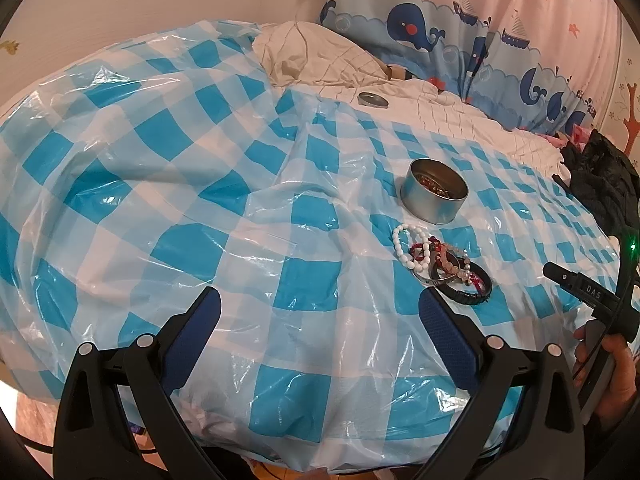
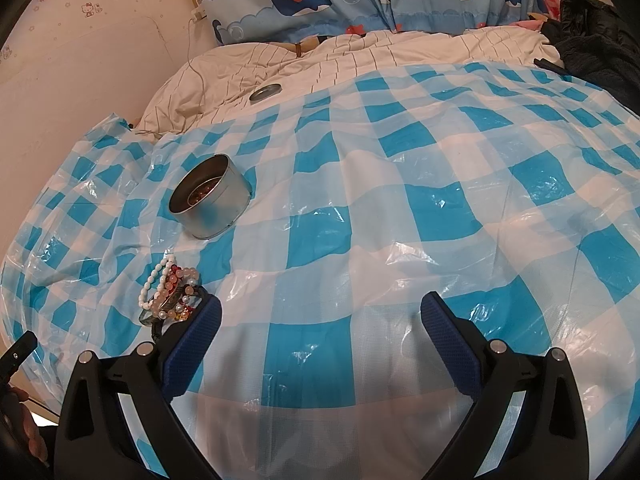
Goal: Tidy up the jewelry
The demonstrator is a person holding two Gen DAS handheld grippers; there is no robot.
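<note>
Both grippers hung low over the blue-and-white checked plastic sheet (image 1: 168, 200), jaws wide apart, nothing between them. Left gripper (image 1: 320, 316) was angled down at bare sheet; the bracelet pile (image 1: 440, 264) lay just ahead of its right finger, not touching as far as visible. Right gripper (image 2: 320, 316) also pointed down at sheet; same pile (image 2: 172, 292) sat against the tip of its left finger (image 2: 200, 328), partly hidden behind it, contact unclear. White bead bracelet (image 1: 404, 248) and black band (image 1: 468, 288) were in the pile. Open round tin (image 1: 434, 190) stood just past the pile, beads inside. Tin lid (image 1: 373, 99) lay well beyond on the white striped bedding (image 2: 400, 56). Whale-print curtain (image 1: 440, 36) hung behind. Dark clothing (image 1: 600, 184) was heaped far off the right jaw. A hand (image 1: 612, 376) gripped the other handle at the left view's right edge.
</note>
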